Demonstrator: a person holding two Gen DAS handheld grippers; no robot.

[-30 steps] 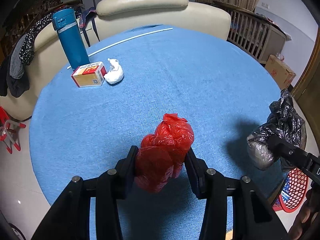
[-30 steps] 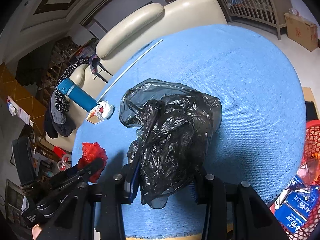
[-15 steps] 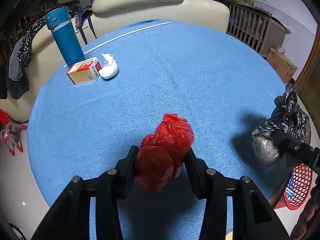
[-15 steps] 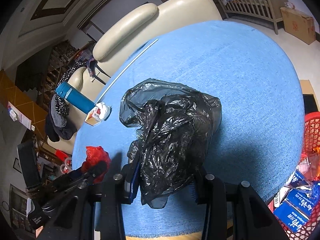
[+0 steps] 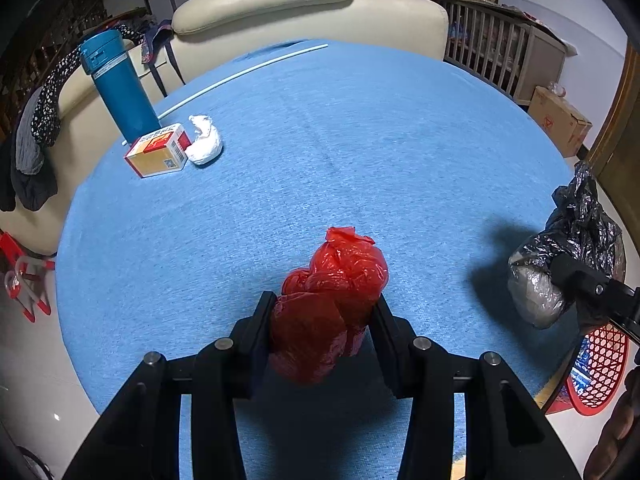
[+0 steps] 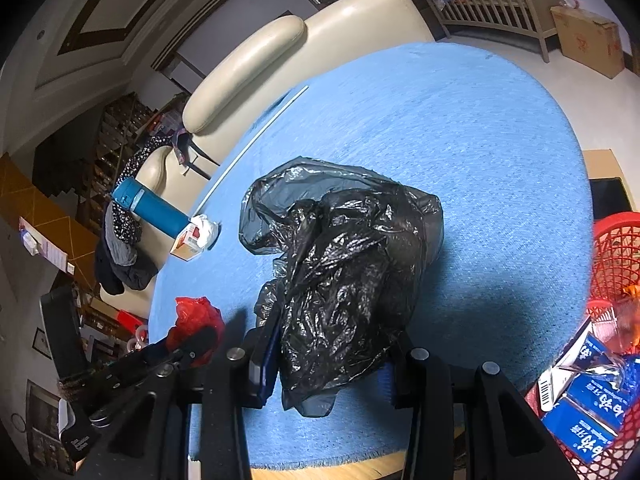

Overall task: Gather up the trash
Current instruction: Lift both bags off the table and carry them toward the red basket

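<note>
My left gripper [image 5: 322, 320] is shut on a crumpled red plastic bag [image 5: 332, 300] and holds it above the near part of the blue round table [image 5: 360, 140]. My right gripper [image 6: 326, 364] is shut on a crumpled black plastic bag [image 6: 344, 264] above the table's near right edge. The black bag also shows in the left wrist view [image 5: 568, 256], and the red bag in the right wrist view [image 6: 196, 320]. A red mesh basket [image 6: 612, 256] with trash in it stands on the floor to the right of the table.
At the table's far left stand a blue flask [image 5: 120, 88], a small orange-and-white carton [image 5: 158, 152] and a white crumpled wad [image 5: 204, 142]. A thin white rod [image 5: 240, 76] lies along the back. A cream sofa [image 5: 304, 12] is behind.
Both grippers have drawn back a little from the table and risen, each still holding its bag. The items on the table have not moved.
</note>
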